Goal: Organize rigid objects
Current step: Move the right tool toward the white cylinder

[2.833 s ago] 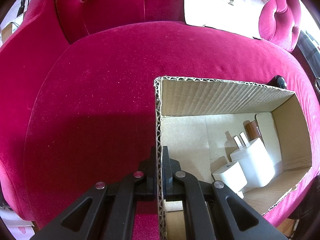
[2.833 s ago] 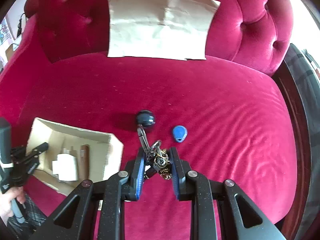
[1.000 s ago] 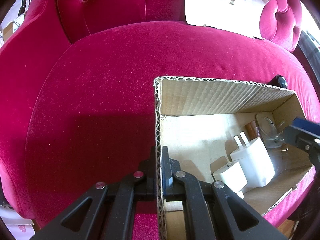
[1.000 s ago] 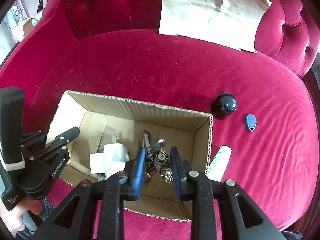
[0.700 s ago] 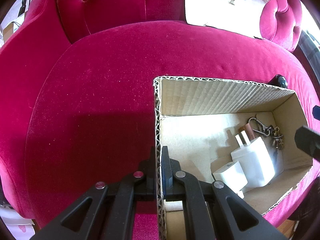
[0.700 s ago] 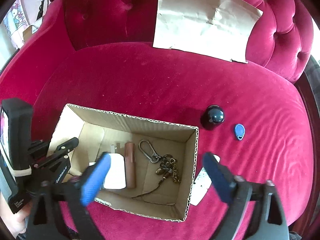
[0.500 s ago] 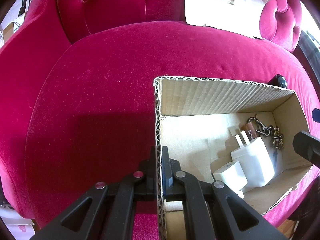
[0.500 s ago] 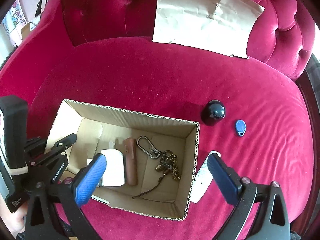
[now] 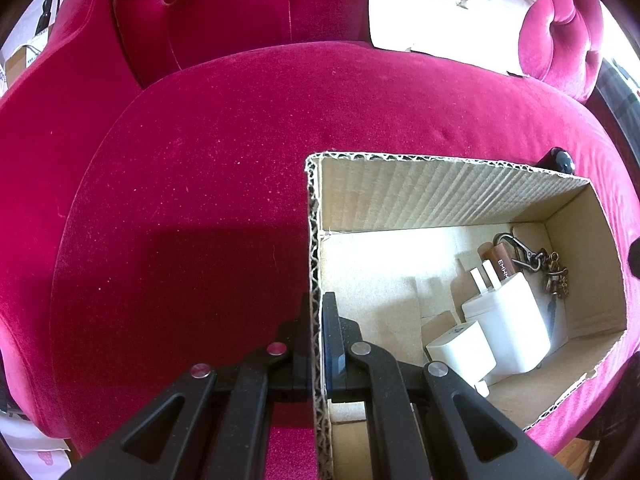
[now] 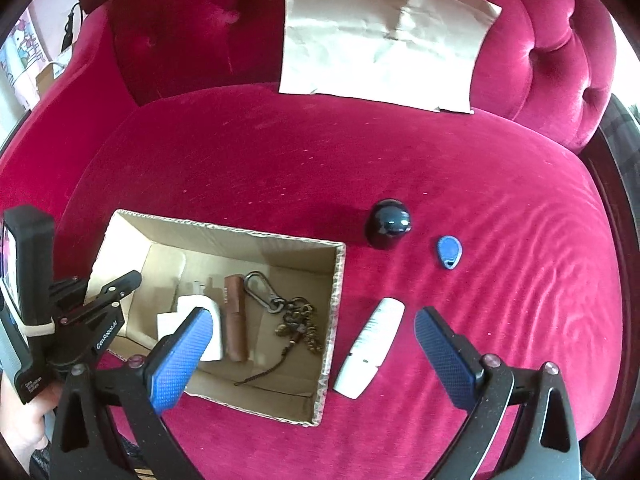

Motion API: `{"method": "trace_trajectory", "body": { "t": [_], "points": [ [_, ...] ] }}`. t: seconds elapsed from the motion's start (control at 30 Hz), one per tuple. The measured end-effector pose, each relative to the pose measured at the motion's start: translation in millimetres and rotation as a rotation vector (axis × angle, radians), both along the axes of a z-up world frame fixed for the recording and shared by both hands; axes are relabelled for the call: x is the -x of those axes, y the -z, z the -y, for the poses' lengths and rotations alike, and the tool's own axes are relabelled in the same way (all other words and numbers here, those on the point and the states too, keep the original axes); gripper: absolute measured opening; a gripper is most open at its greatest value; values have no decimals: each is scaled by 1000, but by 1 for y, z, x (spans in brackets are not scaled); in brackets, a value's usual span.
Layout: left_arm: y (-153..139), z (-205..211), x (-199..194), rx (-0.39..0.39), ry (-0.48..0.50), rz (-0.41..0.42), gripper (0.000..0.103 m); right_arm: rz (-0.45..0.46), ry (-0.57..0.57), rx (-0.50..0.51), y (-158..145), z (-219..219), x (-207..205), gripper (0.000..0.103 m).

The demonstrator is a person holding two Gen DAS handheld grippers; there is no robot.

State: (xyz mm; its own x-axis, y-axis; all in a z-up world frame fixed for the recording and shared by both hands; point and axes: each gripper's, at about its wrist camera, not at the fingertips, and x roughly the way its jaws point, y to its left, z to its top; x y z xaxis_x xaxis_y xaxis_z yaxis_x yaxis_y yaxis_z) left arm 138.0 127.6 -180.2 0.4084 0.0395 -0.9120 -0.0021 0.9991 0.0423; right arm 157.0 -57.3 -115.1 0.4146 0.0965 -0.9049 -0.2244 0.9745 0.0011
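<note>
Ideally, with the left gripper clamping the open brown cardboard box's wall, the right gripper, jaws wide and empty, needed to straddle the slim white plastic tube squarely.

Black knob half behind box wall

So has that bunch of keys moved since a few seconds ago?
Yes. The bunch of keys went from the red seat cushion into the cardboard box, beside the brown tube.
</note>
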Motion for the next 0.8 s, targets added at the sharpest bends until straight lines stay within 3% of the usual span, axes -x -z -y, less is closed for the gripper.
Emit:
{"method": "trace_trajectory", "body": {
  "t": [0.4,0.8],
  "points": [
    [1,0,0,4,-1,-1,3,9,27,30,-7,40,6,103],
    [2,1,-1,1,0,-1,3,-8,75,43,6,74,14,103]
  ]
}}
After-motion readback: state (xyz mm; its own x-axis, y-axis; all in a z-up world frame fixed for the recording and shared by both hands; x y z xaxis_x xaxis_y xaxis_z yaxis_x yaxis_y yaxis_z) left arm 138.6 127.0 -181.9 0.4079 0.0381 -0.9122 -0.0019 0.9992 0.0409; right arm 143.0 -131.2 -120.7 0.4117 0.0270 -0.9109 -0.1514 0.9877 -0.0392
